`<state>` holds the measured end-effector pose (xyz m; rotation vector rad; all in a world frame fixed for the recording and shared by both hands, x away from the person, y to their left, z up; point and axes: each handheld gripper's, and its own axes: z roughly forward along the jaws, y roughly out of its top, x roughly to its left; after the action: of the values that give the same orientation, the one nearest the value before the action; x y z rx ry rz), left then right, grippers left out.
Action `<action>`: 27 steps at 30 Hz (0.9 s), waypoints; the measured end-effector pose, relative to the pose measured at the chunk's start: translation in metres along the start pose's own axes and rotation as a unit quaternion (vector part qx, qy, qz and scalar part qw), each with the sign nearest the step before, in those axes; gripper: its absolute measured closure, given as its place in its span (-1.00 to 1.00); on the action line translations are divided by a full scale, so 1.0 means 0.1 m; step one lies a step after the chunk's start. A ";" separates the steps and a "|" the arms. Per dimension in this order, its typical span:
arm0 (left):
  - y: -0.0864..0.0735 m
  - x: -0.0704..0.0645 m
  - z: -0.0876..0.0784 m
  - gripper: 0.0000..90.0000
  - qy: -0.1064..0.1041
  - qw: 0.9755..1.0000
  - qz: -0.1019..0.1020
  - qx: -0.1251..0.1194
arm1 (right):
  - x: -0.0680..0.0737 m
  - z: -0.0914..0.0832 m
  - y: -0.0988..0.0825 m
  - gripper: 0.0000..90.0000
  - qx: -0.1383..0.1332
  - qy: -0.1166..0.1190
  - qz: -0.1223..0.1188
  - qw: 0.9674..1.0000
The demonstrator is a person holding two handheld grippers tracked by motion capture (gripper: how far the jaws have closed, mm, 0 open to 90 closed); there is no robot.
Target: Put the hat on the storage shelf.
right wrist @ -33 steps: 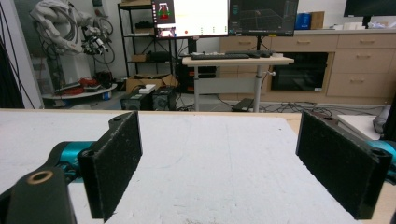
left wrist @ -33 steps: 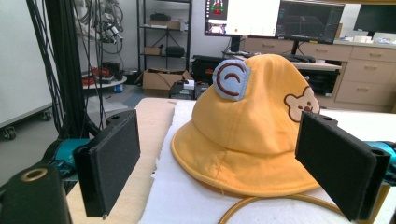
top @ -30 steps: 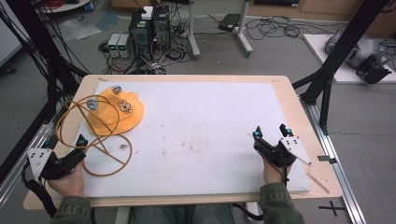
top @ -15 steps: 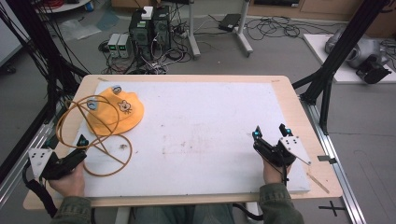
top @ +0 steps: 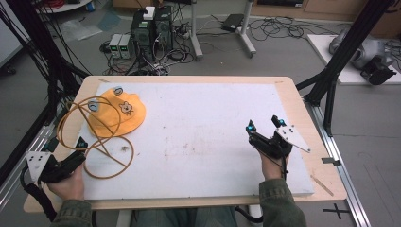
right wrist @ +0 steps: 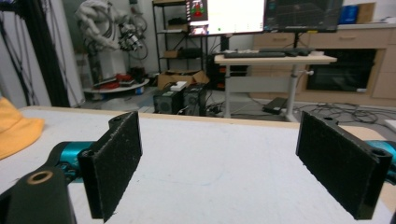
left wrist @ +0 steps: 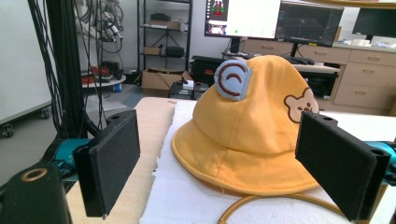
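Note:
A yellow bucket hat with a bear patch and two blue round ears lies on the far left of the white mat. An orange cord loops around and in front of it. My left gripper is at the near left corner, open and pointed at the hat. The left gripper view has the hat upright ahead between the spread jaws, with the cord below its brim. My right gripper hovers open over the bare mat on the right, holding nothing. Its own view catches the hat's brim at the far left.
The mat covers a wooden table. Black frame posts stand at both sides of the table. Computer boxes and cables sit on the floor behind the far edge. A thin wooden stick lies at the near right corner.

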<state>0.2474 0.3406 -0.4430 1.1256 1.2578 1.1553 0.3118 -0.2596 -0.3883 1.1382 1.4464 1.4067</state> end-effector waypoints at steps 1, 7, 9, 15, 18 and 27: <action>0.00 0.00 0.00 -0.68 0.000 1.000 0.000 0.000 | 0.02 0.03 0.03 -0.69 0.000 0.005 -0.004 1.000; 0.00 0.02 -0.01 -0.68 0.002 1.000 -0.003 0.000 | 0.20 0.21 0.29 -0.69 -0.010 0.027 -0.013 1.000; 0.00 0.03 -0.02 -0.68 0.002 1.000 -0.004 0.000 | 0.27 0.28 0.37 -0.69 -0.015 0.036 -0.020 0.999; 0.01 0.04 -0.04 -0.68 0.002 1.000 -0.005 -0.002 | 0.44 0.50 0.55 -0.69 -0.014 0.062 -0.027 0.998; 0.00 0.05 -0.05 -0.68 0.004 1.000 -0.008 -0.001 | 0.55 0.68 0.68 -0.69 -0.012 0.076 -0.029 0.997; -0.02 0.07 -0.05 -0.68 0.005 1.000 -0.016 0.002 | 0.93 1.11 0.95 -0.69 -0.002 0.133 -0.042 0.990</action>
<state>0.2426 0.3474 -0.4452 1.1007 1.2813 1.1370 0.3996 -0.1419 -0.2966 0.9008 1.6545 1.5448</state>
